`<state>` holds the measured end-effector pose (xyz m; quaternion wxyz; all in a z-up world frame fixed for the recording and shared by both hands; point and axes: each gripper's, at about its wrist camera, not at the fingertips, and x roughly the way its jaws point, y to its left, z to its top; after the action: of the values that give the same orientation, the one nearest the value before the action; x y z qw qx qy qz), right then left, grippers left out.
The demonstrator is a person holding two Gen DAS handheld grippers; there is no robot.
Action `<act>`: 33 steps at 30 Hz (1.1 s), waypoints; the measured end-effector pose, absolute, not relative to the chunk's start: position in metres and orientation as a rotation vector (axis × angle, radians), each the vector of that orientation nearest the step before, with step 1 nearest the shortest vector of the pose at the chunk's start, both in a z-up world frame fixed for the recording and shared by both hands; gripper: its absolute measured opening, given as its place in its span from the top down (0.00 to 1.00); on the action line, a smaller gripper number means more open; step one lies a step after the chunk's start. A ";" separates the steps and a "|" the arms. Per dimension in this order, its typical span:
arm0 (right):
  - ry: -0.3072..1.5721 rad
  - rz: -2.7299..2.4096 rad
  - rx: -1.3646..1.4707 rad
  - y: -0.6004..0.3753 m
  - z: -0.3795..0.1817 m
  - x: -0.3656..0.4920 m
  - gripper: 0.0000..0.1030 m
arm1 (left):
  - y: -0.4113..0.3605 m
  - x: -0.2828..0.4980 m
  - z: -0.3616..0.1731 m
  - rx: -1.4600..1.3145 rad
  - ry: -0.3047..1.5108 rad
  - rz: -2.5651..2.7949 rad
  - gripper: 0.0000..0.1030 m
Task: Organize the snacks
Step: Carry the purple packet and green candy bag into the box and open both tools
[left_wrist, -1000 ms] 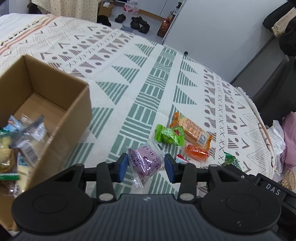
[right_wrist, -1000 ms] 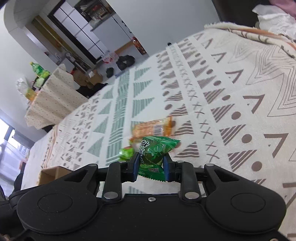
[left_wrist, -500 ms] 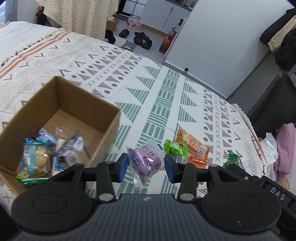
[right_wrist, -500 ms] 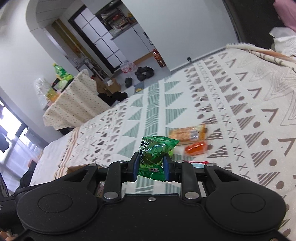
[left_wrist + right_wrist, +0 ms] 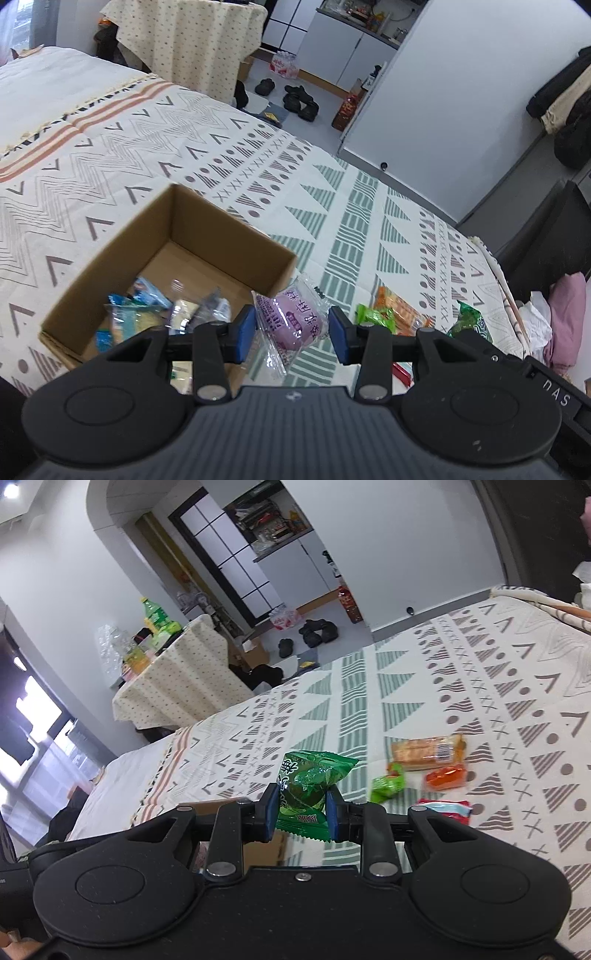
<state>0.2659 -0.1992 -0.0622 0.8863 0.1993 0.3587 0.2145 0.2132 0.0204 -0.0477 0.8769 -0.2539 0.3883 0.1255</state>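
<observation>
Purple bun bag [image 5: 293, 319] is soft, light and crinkly between the left gripper [image 5: 291, 334] pads, near the box [image 5: 236, 236]. Right gripper [image 5: 301, 812] pinches a green snack [image 5: 308, 782].

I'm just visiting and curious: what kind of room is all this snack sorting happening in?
Probably a small lived-in flat: a bed under a patterned blanket serves as work surface, shoes lie on the floor, and a kitchen nook with cabinets opens behind.
</observation>
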 end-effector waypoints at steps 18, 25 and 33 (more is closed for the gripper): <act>0.764 0.550 0.321 -0.113 -0.056 0.253 0.75 | 0.107 0.191 -0.050 -0.610 0.788 0.342 0.59; 0.786 0.563 0.276 -0.086 -0.059 0.252 0.75 | 0.126 0.195 -0.062 -0.637 0.801 0.333 0.59; 0.815 0.558 0.244 -0.066 -0.067 0.258 0.74 | 0.143 0.200 -0.070 -0.657 0.817 0.318 0.52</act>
<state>0.2583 -0.0661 -0.0670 0.8735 0.1166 0.3900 0.2670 0.2002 0.1426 -0.0701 0.8537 -0.3121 0.3884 0.1514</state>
